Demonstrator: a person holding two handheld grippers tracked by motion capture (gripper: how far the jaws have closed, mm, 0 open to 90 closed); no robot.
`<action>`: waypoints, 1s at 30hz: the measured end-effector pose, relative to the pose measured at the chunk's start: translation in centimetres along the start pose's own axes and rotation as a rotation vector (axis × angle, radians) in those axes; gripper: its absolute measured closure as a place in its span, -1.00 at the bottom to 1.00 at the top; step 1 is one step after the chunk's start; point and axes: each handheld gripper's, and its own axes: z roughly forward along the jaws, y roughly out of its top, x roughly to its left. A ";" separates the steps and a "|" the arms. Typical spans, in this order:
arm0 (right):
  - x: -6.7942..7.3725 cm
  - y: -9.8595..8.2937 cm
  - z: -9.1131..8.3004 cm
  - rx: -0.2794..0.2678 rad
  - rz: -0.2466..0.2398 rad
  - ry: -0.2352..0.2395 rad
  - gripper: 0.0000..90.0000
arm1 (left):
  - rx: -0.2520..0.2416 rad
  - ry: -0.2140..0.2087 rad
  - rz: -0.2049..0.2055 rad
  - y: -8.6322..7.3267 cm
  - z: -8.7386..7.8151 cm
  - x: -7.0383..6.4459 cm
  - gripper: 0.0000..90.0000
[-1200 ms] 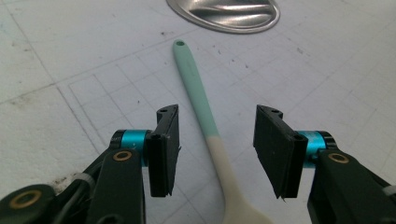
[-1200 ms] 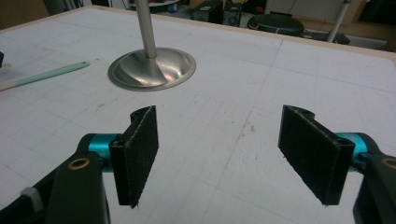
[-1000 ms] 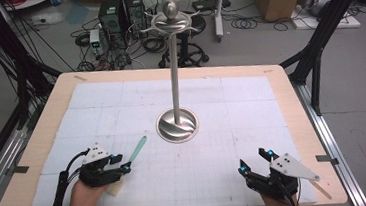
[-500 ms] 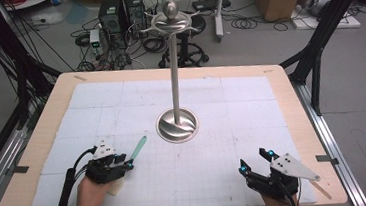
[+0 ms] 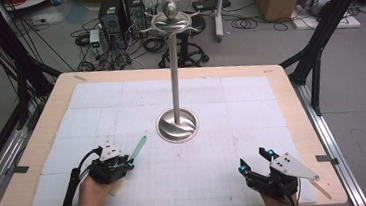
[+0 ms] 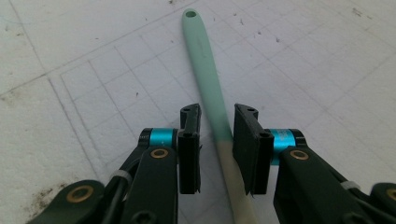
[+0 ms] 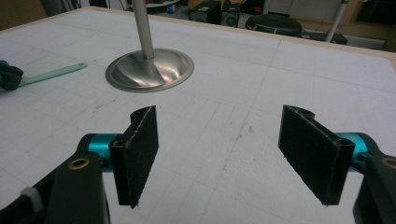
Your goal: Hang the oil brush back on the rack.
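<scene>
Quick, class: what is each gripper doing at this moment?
Left gripper: jaws part-open around the mint-handled utensil lying on the table, not clamped.
Right gripper: wide open, holding nothing.

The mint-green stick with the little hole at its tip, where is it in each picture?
High view: the mint-green utensil handle with a beige lower part lies on the white mat, lower left, just ahead of the left gripper.
Left gripper view: centre, running up between the two black fingers.
Right gripper view: far left edge, left of the base.
Shared landmark: the round silver base of the metal stand, seen in the high and right gripper views.
</scene>
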 end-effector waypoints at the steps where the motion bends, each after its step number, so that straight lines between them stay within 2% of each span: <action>1: 0.0 0.0 0.0 0.000 -0.002 -0.001 -0.39 | 0.005 -0.002 0.007 0.1 0.0 0.0 0.58; 3: 0.0 0.0 0.0 0.001 -0.003 -0.001 -0.39 | 0.015 -0.010 -0.010 0.2 0.1 0.1 0.60; 6: 0.0 0.1 0.0 -0.001 -0.004 -0.001 -0.39 | 0.017 -0.021 -0.009 0.3 0.1 0.1 0.75; 17: -0.1 0.0 -0.3 -0.002 -0.002 -0.005 -0.39 | 0.012 -0.064 -0.045 0.2 0.0 0.9 0.80; 23: -0.1 0.0 -0.3 -0.006 -0.002 -0.008 -0.39 | 0.005 -0.069 -0.039 0.2 0.0 1.0 0.81; 30: -0.1 0.0 -0.3 -0.007 -0.005 -0.007 -0.39 | -0.009 -0.105 -0.023 0.1 -0.3 0.8 0.81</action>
